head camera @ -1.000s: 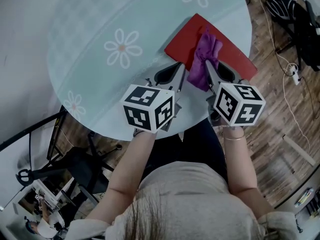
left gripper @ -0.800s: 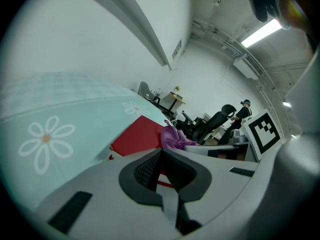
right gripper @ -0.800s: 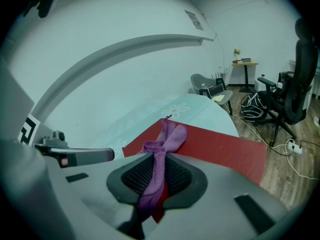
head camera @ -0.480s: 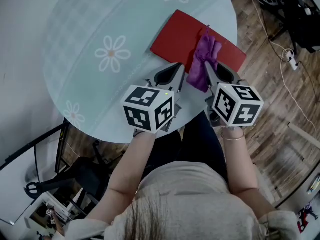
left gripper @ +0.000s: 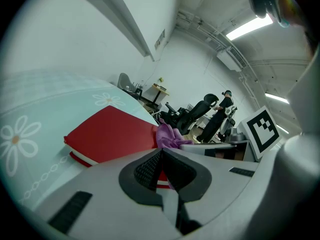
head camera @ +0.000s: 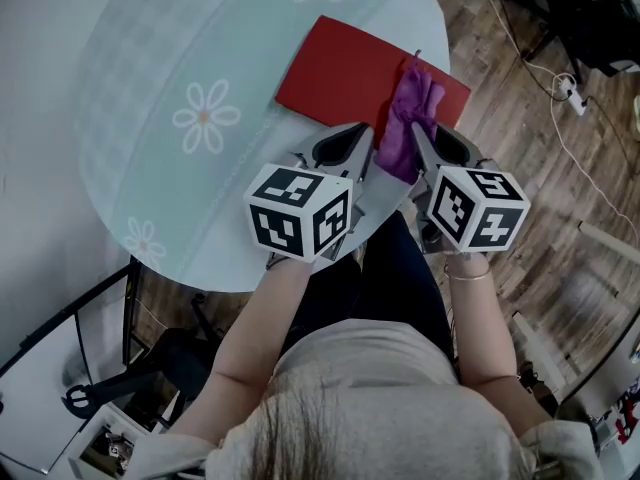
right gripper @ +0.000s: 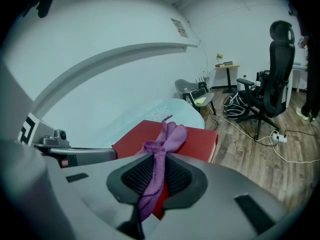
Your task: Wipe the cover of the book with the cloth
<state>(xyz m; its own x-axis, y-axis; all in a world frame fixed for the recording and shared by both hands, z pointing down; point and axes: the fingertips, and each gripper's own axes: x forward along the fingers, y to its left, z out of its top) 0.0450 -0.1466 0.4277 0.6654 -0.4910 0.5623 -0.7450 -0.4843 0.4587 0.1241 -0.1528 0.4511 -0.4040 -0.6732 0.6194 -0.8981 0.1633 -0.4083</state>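
Two grippers, starting close in: right gripper [right gripper: 156, 160] jaws clamped on purple cloth [right gripper: 169, 136], bunched strip pinched mid-length, free end flopped onto right side of red book [head camera: 335, 68] cover. Makes sense, loose end does the wiping. Left gripper [left gripper: 161, 156] jaws together, nothing in them, hovers just beside book's near edge, probably ready to pin it. Book lies flat, far right on round floral table [head camera: 150, 58], near edge.

left gripper [left gripper: 161, 153]: jaws closed, tips touching, nothing clamped. Just past them, red book [left gripper: 112, 134] lies flat on pale teal table [left gripper: 40, 104] with daisy print. Bunched purple cloth [left gripper: 168, 135] sits at book's right edge. marker cube [left gripper: 262, 129] at far right. Background: person [left gripper: 220, 116] standing by office chair [left gripper: 197, 115].
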